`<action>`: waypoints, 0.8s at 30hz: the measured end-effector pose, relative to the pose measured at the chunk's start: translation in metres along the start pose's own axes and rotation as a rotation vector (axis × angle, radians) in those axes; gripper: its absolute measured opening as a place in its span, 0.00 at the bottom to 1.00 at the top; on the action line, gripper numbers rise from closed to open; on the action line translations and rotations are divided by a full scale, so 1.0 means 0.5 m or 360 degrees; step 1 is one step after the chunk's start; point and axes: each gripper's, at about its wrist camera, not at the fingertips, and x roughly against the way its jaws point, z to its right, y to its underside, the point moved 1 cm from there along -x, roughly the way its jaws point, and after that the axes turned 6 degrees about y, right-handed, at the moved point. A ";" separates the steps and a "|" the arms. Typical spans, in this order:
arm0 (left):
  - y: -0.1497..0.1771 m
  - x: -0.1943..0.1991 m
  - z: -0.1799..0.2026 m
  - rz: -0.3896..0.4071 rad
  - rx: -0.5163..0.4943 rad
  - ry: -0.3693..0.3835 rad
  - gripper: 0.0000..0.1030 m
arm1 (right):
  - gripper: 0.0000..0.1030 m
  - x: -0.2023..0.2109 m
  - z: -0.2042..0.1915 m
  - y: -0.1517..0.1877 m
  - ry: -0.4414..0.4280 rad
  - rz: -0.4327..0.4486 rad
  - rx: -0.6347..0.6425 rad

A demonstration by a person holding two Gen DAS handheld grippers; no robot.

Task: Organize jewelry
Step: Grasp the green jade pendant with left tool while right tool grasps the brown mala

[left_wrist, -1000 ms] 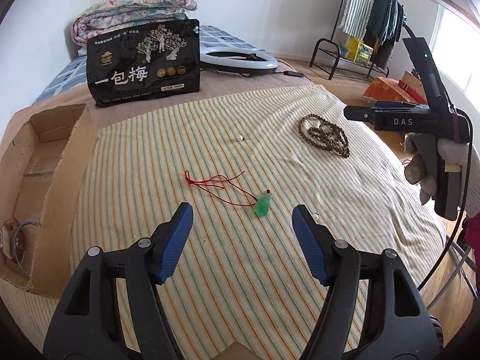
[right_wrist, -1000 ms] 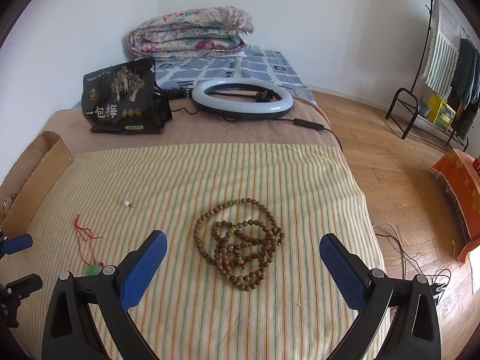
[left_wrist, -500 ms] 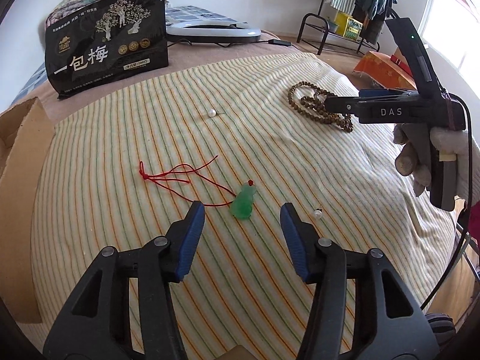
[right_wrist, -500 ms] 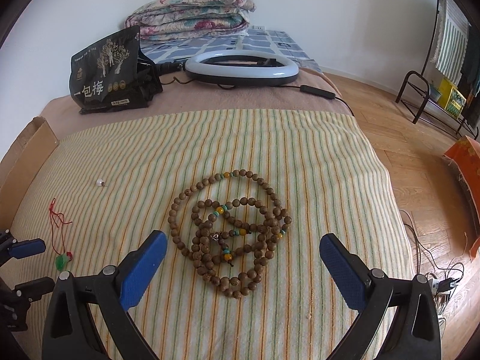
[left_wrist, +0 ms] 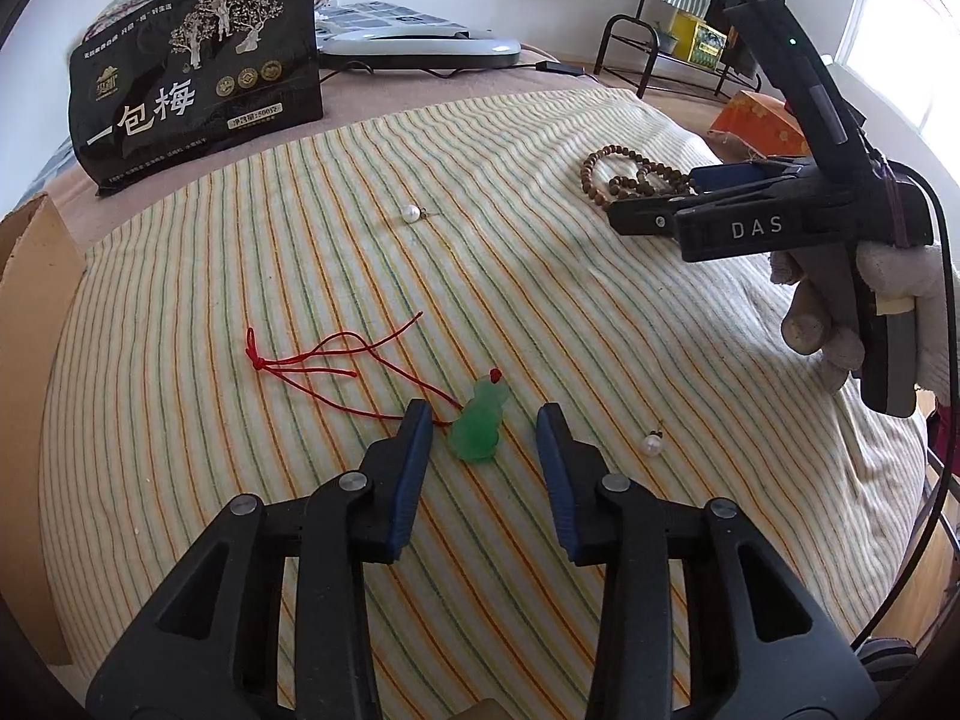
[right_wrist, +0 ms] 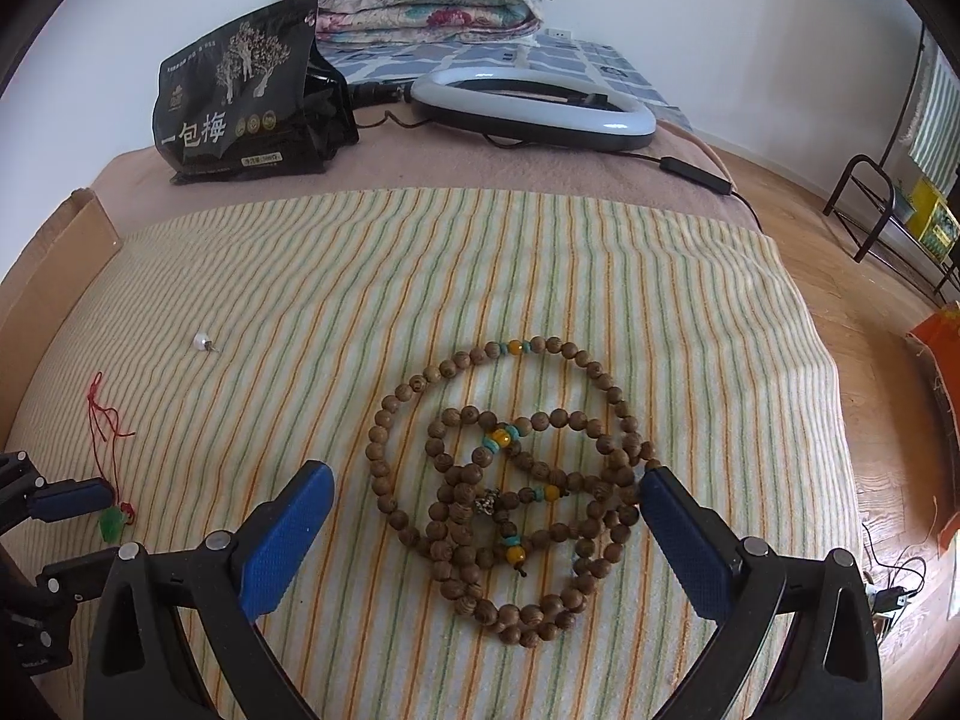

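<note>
Green pendant (left_wrist: 480, 429) lies untouched between left gripper's (left_wrist: 483, 426) closing fingers; right gripper (right_wrist: 483, 501) wide open

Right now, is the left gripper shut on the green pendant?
No, open. The left gripper has been closing, but gaps show between both pads and the green pendant.

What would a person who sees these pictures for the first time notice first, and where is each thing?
A pile of brown wooden beads lies on the striped cloth, between the wide-open fingers of the right gripper. Further left, a small green pendant on a red cord sits between the tips of the left gripper, whose jaws have just been closing and do not yet press on it. A black snack bag stands at the far edge.
</note>
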 end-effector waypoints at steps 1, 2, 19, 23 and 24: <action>0.000 -0.001 0.000 0.0002 -0.0001 -0.0002 0.32 | 1.00 -0.006 -0.005 -0.001 0.0012 -0.0012 0.0014; 0.000 -0.001 -0.001 0.0004 -0.0001 -0.0003 0.30 | 1.00 -0.012 -0.008 -0.003 0.0035 -0.0018 0.0022; 0.003 0.003 -0.001 0.0022 0.0010 0.0009 0.16 | 0.29 -0.008 -0.002 -0.006 -0.0089 -0.0017 0.0012; 0.003 0.007 0.002 0.0021 0.0011 0.0009 0.16 | 0.17 0.001 -0.008 0.000 -0.0081 -0.0015 0.0020; 0.004 0.010 0.004 0.0022 0.0008 0.0009 0.16 | 0.17 0.003 -0.009 0.001 -0.0079 -0.0014 0.0016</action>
